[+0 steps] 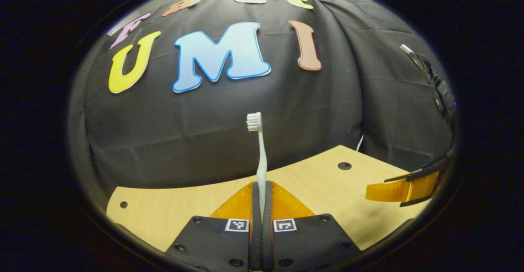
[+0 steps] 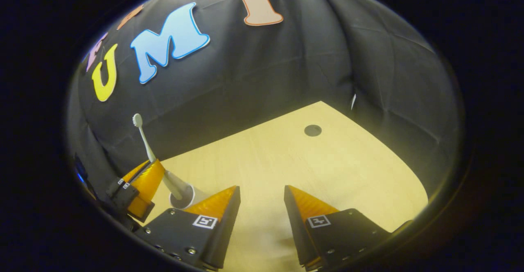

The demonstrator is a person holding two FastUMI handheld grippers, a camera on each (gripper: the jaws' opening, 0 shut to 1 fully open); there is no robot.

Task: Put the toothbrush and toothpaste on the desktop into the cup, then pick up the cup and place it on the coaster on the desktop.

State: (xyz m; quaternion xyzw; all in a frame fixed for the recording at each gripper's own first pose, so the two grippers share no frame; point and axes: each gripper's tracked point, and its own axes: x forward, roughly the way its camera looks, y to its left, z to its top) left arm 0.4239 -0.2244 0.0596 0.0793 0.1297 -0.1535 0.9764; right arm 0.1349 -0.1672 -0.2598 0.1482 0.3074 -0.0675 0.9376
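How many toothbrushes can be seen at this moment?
1. The toothbrush stands bristles-up, clamped between the left gripper fingers; in the right gripper view it hangs with its handle end over the white cup. Others may lie out of view.

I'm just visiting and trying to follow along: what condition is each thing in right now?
Toothbrush: upright, bristles on top, handle clamped, lower end at the cup's mouth.
Cup: on the desk, upright, mostly hidden by the tongs.
Left tongs: shut on the toothbrush.
Right tongs: open, holding nothing, above the desk.
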